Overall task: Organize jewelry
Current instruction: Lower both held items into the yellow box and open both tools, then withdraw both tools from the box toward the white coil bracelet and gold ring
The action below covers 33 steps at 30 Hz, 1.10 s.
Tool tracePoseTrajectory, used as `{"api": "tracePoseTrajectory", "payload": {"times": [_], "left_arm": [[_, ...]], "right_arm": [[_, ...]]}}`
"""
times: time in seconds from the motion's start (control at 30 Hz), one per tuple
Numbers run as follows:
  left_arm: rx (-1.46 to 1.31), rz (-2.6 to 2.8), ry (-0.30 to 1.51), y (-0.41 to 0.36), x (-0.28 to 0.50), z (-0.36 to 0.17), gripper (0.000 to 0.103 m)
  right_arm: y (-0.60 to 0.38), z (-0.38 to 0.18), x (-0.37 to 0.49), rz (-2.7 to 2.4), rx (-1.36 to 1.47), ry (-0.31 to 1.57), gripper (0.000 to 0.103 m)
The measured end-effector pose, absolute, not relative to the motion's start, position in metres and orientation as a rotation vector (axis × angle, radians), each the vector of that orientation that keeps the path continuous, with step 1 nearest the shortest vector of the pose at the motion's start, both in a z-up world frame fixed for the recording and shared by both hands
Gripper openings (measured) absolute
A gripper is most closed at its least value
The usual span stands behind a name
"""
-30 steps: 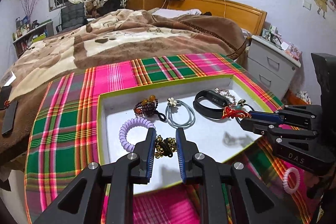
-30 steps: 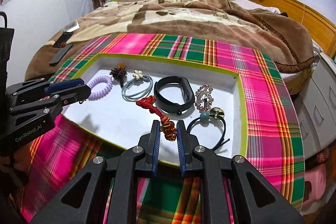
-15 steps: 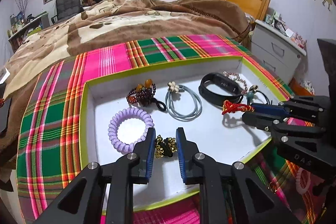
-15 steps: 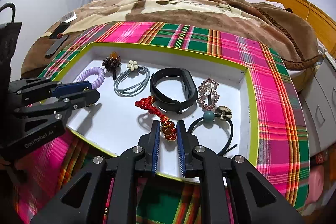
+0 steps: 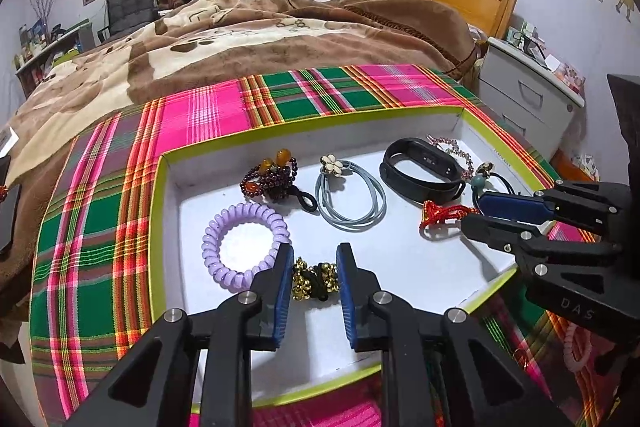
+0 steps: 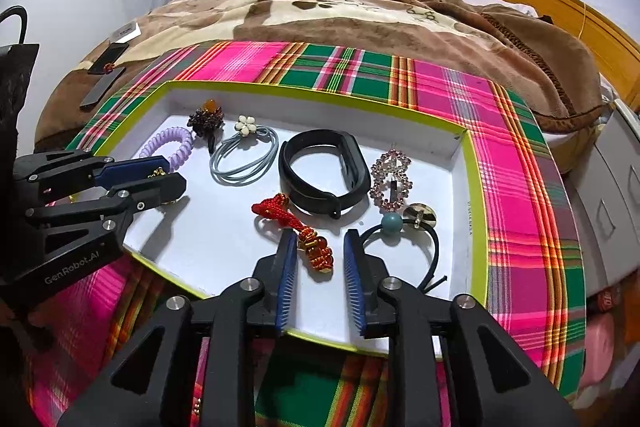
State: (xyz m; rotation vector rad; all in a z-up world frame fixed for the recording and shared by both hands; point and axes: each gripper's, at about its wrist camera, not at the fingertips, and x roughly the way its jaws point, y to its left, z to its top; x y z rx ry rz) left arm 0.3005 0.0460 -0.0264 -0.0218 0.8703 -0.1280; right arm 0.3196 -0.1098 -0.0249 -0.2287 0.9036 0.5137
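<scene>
Left wrist: tray [image 5: 168, 227] holds bracelets [image 5: 245, 251] (perhaps hairbands).

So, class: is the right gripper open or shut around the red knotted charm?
Open. The right gripper shows clear gaps between its blue pads and the red knotted charm lying in the white tray.

All pieces lie in the tray [image 6: 474, 163], which sits on the cloth [image 6: 516, 131] before the bed [image 6: 360, 7]. Behind my left gripper [image 5: 314, 259]: coil tie [image 5: 245, 245], bead cluster [image 5: 272, 179]. Rightward follow looped tie [image 6: 246, 155], wristband [image 6: 324, 179], clip [image 6: 390, 175]. Knotted charm [image 6: 298, 227] lies between my right gripper [image 6: 320, 243] fingers.
</scene>
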Motion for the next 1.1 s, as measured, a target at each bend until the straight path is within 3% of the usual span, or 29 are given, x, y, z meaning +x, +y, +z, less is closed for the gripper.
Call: {"api": "tracePoseTrajectory", "payload": {"times": [0.2,1.1], "left_arm": [[-0.048,-0.127,0.841,0.05,0.291,-0.018,0.03],[-0.045,-0.108,0.657,0.036,0.155,0.029,0.03]], "right_arm": [[-0.112,-0.021,0.311,0.513,-0.227,0.889,0.027],[-0.17,0.024,0.198,0.501,-0.086,0.75,0.027]]}}
